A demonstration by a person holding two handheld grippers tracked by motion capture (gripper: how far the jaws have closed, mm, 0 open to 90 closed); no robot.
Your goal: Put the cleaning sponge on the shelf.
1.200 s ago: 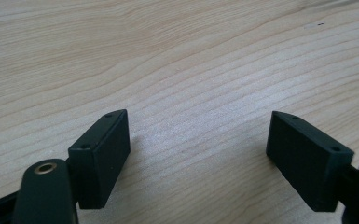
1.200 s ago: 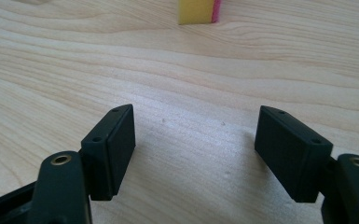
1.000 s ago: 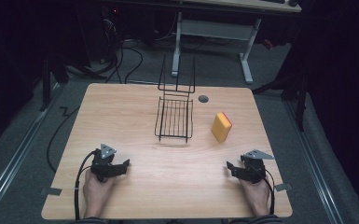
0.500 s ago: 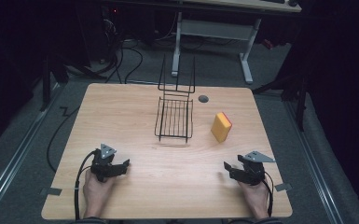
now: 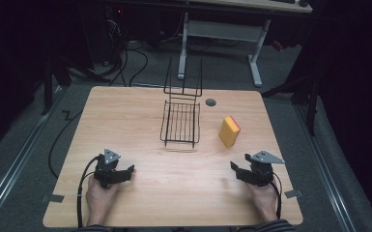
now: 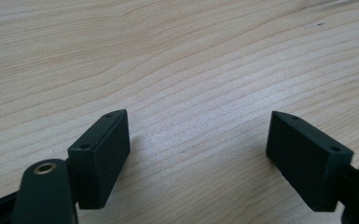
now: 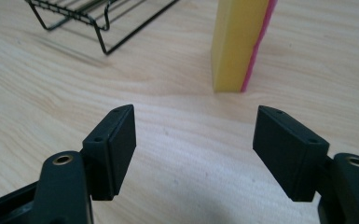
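On my feed the light wooden desk (image 5: 125, 121) took up the middle of the high view. Item one: a black wire rack (image 5: 180, 123), upper centre of the frame, its tall back wires rising at the far end; its near corner also showed at the upper left of the right gripper view (image 7: 98, 18). Item two: a yellow sponge (image 5: 229, 131) with a pink face, standing on edge just right of the rack and apart from it; in the right gripper view (image 7: 238, 42) it stood upper centre, ahead of the jaws. Item three: a small dark round spot (image 5: 210, 102) on the desk beyond the rack. Left gripper (image 5: 129, 171), lower left, held in a hand (image 5: 99, 195), jaws apart over bare wood, empty. Right gripper (image 5: 234, 169), lower right, jaws likewise spread wide, holding nothing, well short of the sponge.
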